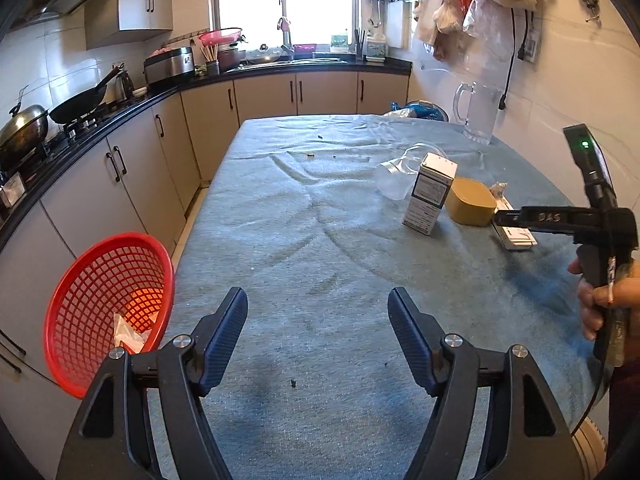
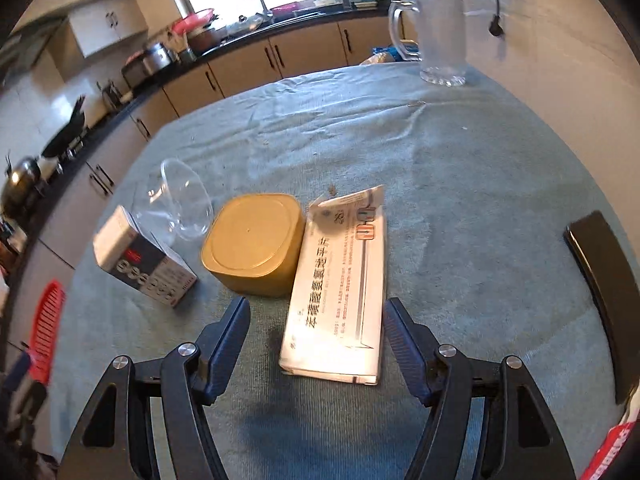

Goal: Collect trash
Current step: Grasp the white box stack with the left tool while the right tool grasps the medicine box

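flat white carton (image 2: 340, 292) printed with chinese characters; handle (image 1: 548, 218) marked "das".

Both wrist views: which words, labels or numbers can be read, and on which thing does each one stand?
"苯磺酸氨氯地平片": large print on the flat white medicine box lying between the right gripper's open fingers.
"DAS": raised letters on the right gripper's black body, seen from the left wrist view.
Upright small white carton: print too small to read.
Red packet at the corner: blurred, unreadable.
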### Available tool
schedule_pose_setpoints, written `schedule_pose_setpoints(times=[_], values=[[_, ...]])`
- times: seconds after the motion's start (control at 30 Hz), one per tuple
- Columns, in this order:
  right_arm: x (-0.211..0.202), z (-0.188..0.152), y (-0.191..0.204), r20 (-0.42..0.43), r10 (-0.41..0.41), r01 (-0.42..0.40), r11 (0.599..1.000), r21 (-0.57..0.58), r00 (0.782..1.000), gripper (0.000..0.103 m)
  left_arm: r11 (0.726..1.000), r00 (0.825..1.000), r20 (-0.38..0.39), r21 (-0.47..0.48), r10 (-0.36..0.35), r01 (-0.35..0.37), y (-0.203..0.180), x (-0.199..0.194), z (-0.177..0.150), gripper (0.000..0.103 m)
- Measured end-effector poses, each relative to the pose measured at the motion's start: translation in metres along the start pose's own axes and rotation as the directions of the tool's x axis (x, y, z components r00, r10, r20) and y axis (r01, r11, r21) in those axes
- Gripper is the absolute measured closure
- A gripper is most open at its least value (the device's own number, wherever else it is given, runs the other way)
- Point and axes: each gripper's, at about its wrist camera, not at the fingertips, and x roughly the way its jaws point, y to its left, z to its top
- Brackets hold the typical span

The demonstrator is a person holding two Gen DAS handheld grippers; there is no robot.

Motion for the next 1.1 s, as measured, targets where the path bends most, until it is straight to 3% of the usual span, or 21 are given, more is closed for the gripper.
schedule_pose_setpoints(times=[0.2,0.23,0.27,0.3,0.4,0.5,0.73,0.97,1.0,1.07,1.1], values=[[0.011,0.000,-0.010,-0.006,-0.023,0.024,1.000,0.011,1.000,0.030,0.999,0.999,-0.028,0.031,-0.035,0.035,-0.016,0.013,0.010,0.031],[0.010,0.000,-0.015,0.000,-0.021,0.021,1.000,0.019,1.000,0.034,0.998,0.998,-0.033,0.036,-0.044,0.045,-0.019,0.015,0.013,0.029],[0.008,0.000,-0.019,0.010,-0.027,0.027,0.999,0.025,1.000,0.045,0.998,0.998,-0.038,0.040,-0.052,0.053,-0.023,0.018,0.015,0.028],[0.007,0.000,-0.020,0.017,-0.029,0.029,0.999,0.030,0.999,0.045,0.997,0.997,-0.042,0.043,-0.065,0.067,-0.027,0.021,0.019,0.028],[0.002,-0.002,-0.038,0.054,-0.017,0.013,0.997,0.072,0.998,0.045,0.993,0.994,-0.045,0.054,-0.099,0.101,-0.041,0.031,0.030,0.024],[-0.006,-0.003,-0.058,0.107,0.050,-0.065,0.987,0.144,0.993,0.045,0.990,0.993,-0.035,0.088,-0.109,0.112,-0.060,0.043,0.042,0.019],[-0.015,-0.004,-0.062,0.152,0.119,-0.145,0.975,0.168,0.981,0.045,0.984,0.998,-0.039,0.170,-0.049,0.055,-0.099,0.087,0.068,0.018],[-0.014,-0.003,-0.062,0.157,0.157,-0.183,0.969,0.166,0.975,0.045,0.987,0.998,-0.054,0.158,-0.034,0.042,-0.111,0.120,0.084,0.018],[-0.014,-0.003,-0.062,0.157,0.162,-0.187,0.968,0.166,0.974,0.045,0.987,0.998,-0.055,0.157,-0.035,0.043,-0.112,0.121,0.084,0.018],[-0.014,-0.003,-0.061,0.158,0.167,-0.192,0.968,0.161,0.973,0.045,0.986,0.998,-0.054,0.159,-0.032,0.040,-0.115,0.125,0.084,0.031],[-0.015,-0.003,-0.060,0.160,0.168,-0.193,0.968,0.158,0.973,0.045,0.986,0.998,-0.062,0.161,-0.027,0.037,-0.116,0.128,0.083,0.047]])
